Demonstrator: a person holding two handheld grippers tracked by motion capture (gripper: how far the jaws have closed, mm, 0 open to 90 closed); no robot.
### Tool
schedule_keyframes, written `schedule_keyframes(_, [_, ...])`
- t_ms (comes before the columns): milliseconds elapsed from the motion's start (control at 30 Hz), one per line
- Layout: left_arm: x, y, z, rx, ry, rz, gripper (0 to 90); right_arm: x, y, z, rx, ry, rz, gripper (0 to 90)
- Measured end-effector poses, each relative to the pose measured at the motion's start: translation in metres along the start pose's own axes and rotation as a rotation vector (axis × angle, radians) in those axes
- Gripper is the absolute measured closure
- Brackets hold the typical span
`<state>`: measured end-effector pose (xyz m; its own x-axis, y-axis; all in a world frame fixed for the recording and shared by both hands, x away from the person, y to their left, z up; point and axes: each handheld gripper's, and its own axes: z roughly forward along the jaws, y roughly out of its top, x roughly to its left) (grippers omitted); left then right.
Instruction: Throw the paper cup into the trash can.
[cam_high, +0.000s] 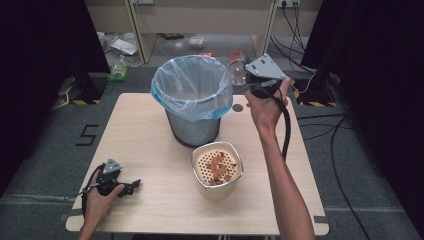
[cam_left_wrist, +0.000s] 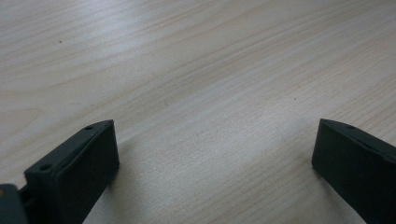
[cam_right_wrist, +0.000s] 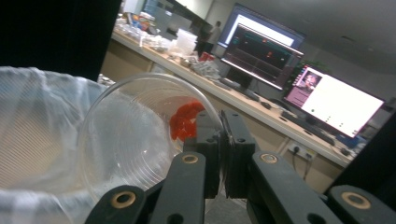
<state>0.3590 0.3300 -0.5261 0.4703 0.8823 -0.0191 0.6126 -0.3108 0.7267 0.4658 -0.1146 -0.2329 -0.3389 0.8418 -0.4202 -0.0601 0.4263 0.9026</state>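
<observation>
My right gripper (cam_high: 250, 76) is raised beside the right rim of a grey bin (cam_high: 192, 129) lined with a clear blue-edged bag (cam_high: 172, 92). In the right gripper view its jaws (cam_right_wrist: 222, 127) are shut on the rim of a clear plastic cup (cam_right_wrist: 126, 140). The cup lies tipped on its side with its mouth toward the camera, red scraps (cam_right_wrist: 184, 121) inside it, and the bag (cam_right_wrist: 37, 121) just to its left. The cup (cam_high: 238, 70) hangs just off the bin's right edge. My left gripper (cam_high: 133, 186) rests on the wooden table (cam_high: 150, 150), open, with nothing between the jaws (cam_left_wrist: 215, 135).
A cream pot (cam_high: 220, 192) with a perforated insert holding brown crumbs stands in front of the bin. A small dark disc (cam_high: 237, 107) lies on the table right of the bin. Black cables (cam_high: 330, 125) trail over the floor at right; clutter lies beyond the table.
</observation>
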Motion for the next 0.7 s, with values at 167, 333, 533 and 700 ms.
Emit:
schedule_keyframes(167, [0.0,0.0,0.0,0.002,0.0,0.0,0.0,0.022,0.012,0.019,0.013,0.048,-0.015,86.9])
schedule_keyframes(333, [0.0,0.0,0.0,0.0,0.0,-0.001,0.0,0.043,0.022,0.044,0.039,0.097,-0.01,86.8])
schedule_keyframes(533, [0.0,0.0,0.0,0.001,-0.001,0.0,0.0,0.063,0.026,0.068,0.093,0.154,-0.013,86.4])
schedule_keyframes(700, [0.0,0.0,0.0,0.001,0.0,0.0,0.0,0.072,0.021,0.088,0.146,0.199,0.045,79.4])
